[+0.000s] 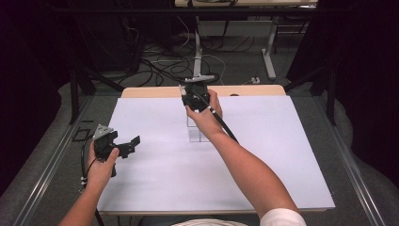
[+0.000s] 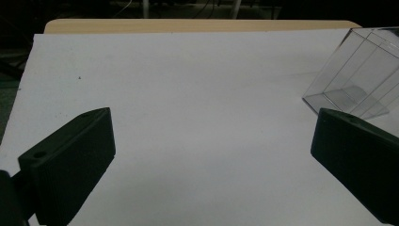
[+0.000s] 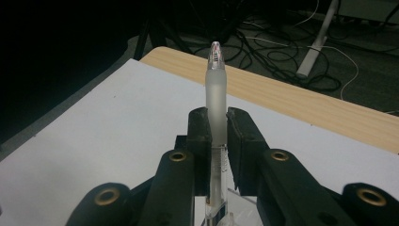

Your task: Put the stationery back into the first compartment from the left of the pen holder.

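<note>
My right gripper (image 3: 217, 120) is shut on a frosted translucent pen (image 3: 216, 84), which stands upright between the jaws with its tip up. In the high view the right gripper (image 1: 194, 100) is held over a clear plastic box (image 1: 196, 132) near the middle back of the white sheet (image 1: 263, 155). The box's top edge shows just under the pen (image 3: 225, 217). My left gripper (image 1: 130, 146) hovers low at the sheet's left side, jaws wide open and holding nothing (image 2: 214, 127). The clear box (image 2: 357, 70) appears tilted at the right of the left gripper view.
The white sheet covers a wooden table whose bare far edge (image 1: 244, 90) shows at the back. Cables and table legs (image 1: 197, 52) lie on the floor beyond. Metal rails (image 1: 49, 165) run along both sides.
</note>
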Motion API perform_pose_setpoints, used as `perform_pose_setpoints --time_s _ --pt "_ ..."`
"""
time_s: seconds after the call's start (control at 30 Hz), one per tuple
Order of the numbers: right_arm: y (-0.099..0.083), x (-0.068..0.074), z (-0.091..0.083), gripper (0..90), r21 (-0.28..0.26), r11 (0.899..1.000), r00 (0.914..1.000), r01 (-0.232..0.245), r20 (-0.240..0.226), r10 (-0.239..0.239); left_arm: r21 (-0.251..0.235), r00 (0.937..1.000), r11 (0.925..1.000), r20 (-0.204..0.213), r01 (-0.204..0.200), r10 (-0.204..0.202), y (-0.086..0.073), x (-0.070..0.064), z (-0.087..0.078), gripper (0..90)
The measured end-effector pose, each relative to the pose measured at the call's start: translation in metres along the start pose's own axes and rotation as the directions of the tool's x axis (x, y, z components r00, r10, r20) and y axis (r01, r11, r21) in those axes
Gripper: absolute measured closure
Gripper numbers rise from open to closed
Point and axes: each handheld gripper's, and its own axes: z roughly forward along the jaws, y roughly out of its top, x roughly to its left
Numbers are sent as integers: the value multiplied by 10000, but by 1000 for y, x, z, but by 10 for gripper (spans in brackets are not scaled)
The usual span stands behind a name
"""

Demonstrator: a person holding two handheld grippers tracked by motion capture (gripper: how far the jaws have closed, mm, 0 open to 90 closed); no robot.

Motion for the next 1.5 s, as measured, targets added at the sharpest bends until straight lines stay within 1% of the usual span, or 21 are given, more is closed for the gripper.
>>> perform_pose_setpoints --time_s 0.07,0.13,0.27,0.37,0.4,0.73,0.9,1.07,1.23,1.27,1.5 --pt "0 -2 1 804 -53 10000 10000 36 37 -36 2 10000 10000 10 8 -8 0 0 0 2" --pt "0 -5 6 804 -98 9999 9999 -62 137 63 -11 10000 10000 15 35 -35 0 0 0 2" --pt "-1 -6 10 804 -140 9999 9997 -72 250 76 10 10000 10000 31 32 -32 0 1 0 2" --pt "-1 -6 12 804 -143 9999 9995 -75 307 80 -9 10000 10000 41 14 -14 0 1 0 2" --pt "-3 -6 15 804 -139 9999 9992 -19 394 25 -17 10000 10000 45 42 -42 0 1 0 2" --pt "-10 -3 27 804 -86 9999 9986 124 517 -120 -16 10000 10000 36 15 -15 0 2 0 2" --pt "-11 -5 31 804 -77 9999 9985 122 526 -118 -18 10000 10000 39 21 -21 0 2 0 2" --pt "-15 -4 36 804 -27 9999 9987 102 502 -101 -30 10000 10000 48 34 -34 0 2 0 2" --pt "-19 -2 38 804 -33 9997 9983 235 542 -233 2 10000 10000 56 27 -27 0 3 0 2" --pt "-20 -2 39 804 -61 9994 9979 335 556 -331 2 10000 10000 56 27 -27 0 3 0 2" --pt "-24 -2 40 803 -40 9989 9979 459 456 -457 -33 10000 10000 35 6 -6 0 3 0 2"
